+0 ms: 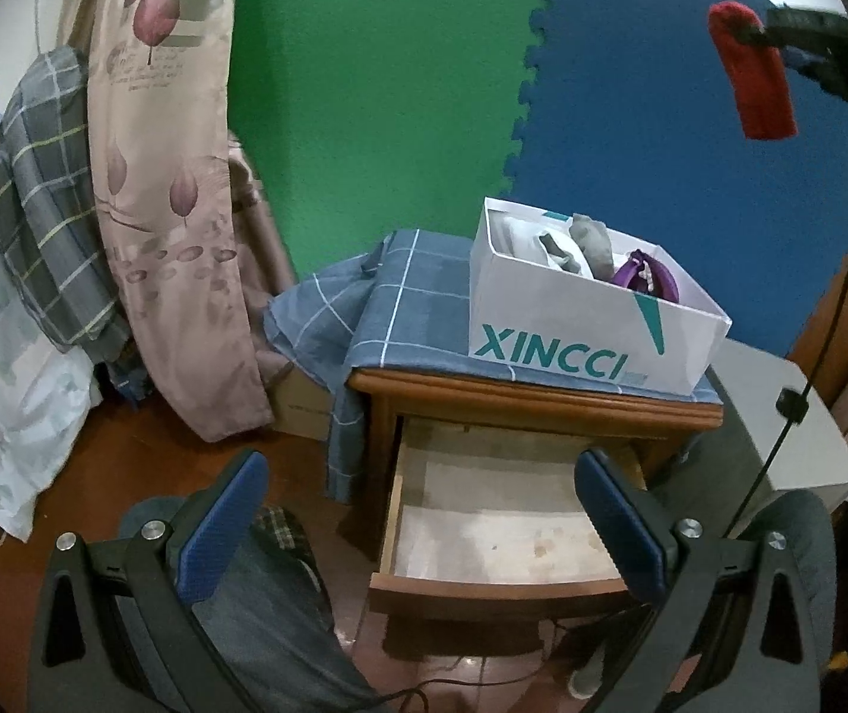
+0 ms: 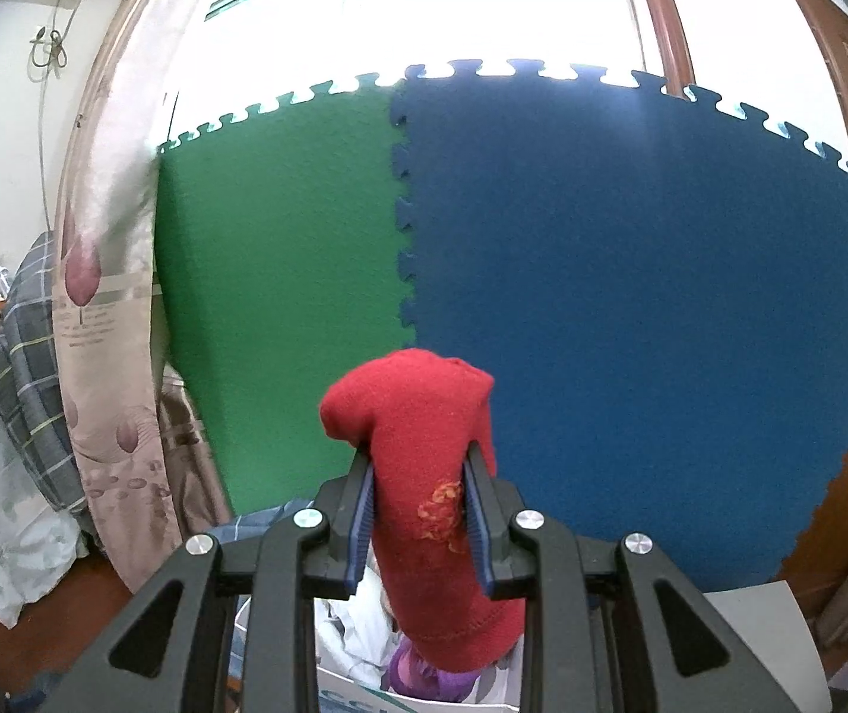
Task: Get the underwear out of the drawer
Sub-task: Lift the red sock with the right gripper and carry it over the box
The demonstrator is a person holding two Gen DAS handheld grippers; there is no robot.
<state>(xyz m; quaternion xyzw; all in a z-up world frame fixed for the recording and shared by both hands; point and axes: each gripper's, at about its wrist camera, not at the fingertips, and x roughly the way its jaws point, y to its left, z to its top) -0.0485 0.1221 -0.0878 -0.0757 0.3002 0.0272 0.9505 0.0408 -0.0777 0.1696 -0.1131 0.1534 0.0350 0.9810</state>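
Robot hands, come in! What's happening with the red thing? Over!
Right gripper shut on red underwear, held up above the box. Left gripper open, holding nothing, over the open drawer. Drawer looks bare. Nothing in the way.

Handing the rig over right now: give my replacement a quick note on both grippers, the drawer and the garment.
Right gripper: shut on the red garment, held in the air above the white box.
Left gripper: open, holding nothing, pointed at the drawer.
Drawer: pulled out of the nightstand; the visible part looks bare.
Done: garment is out of the drawer.
Left: set it down, probably in the box; the drawer is not yet closed.
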